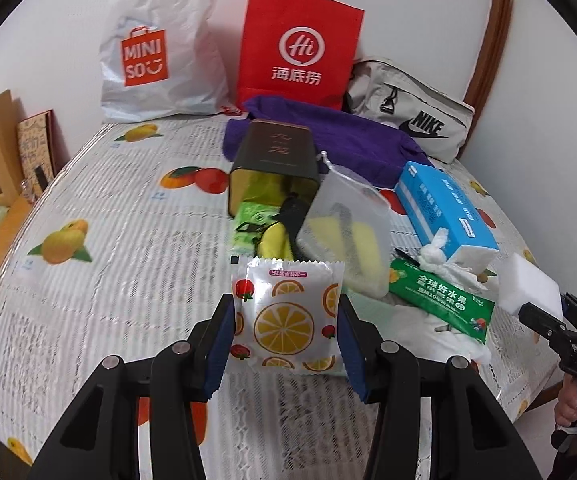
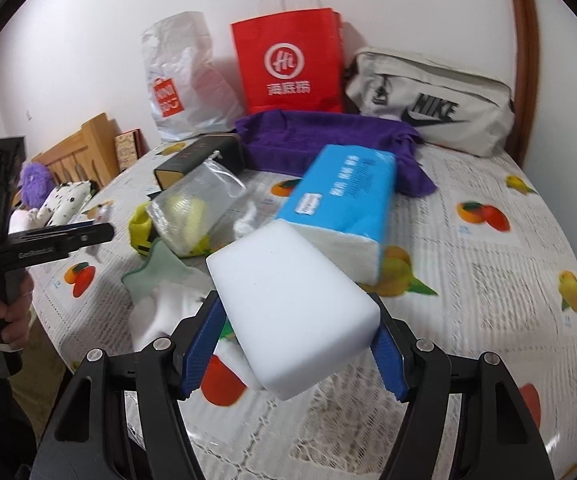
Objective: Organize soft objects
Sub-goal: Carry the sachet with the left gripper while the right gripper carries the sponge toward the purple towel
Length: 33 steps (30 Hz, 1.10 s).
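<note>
My left gripper (image 1: 286, 332) is shut on a white packet printed with lemon slices (image 1: 286, 316) and holds it above the table. My right gripper (image 2: 294, 340) is shut on a white sponge block (image 2: 292, 308), lifted off the table; the block also shows at the right of the left wrist view (image 1: 528, 288). On the table lie a blue tissue pack (image 1: 444, 208), a mesh pouch with a yellow sponge (image 1: 344, 228), a green packet (image 1: 440, 300), a purple towel (image 1: 328, 136) and a dark tin on its side (image 1: 276, 164).
A white Miniso bag (image 1: 156, 48), a red paper bag (image 1: 298, 48) and a grey Nike bag (image 1: 412, 108) stand against the back wall. The table has a fruit-print cloth (image 1: 108, 200). Wooden furniture (image 2: 80, 152) and plush toys (image 2: 36, 184) stand to the left.
</note>
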Each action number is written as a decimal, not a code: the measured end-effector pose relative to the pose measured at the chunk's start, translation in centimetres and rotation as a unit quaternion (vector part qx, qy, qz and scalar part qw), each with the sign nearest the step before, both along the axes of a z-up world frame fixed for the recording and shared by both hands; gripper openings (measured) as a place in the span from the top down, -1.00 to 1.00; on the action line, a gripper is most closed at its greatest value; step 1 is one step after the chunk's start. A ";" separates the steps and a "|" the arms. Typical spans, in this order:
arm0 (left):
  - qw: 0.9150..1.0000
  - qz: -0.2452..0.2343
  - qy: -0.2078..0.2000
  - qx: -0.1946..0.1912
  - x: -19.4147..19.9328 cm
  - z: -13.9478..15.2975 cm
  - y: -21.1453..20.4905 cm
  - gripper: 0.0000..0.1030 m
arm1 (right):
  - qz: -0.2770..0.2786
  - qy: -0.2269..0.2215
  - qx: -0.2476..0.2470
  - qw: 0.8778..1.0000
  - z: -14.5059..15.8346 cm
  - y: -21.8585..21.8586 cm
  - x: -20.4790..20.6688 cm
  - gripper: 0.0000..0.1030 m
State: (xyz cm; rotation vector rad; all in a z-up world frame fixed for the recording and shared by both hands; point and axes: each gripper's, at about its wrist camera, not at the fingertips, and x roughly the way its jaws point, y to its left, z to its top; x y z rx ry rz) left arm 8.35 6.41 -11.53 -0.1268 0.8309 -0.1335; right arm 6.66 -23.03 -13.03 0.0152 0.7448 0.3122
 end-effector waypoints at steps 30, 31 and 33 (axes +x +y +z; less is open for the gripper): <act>0.998 0.017 0.057 -0.015 3.1 -2.5 1.8 0.10 | -0.028 0.023 0.013 0.999 -0.7 -1.6 1.3 -0.33; 0.998 0.018 0.054 -0.015 3.2 -2.1 2.0 0.10 | -0.028 0.019 0.013 0.999 -0.2 -1.5 1.4 -0.33; 0.998 0.019 0.050 -0.016 3.3 -1.6 2.2 0.10 | -0.024 0.010 0.013 1.000 0.7 -1.5 1.5 -0.33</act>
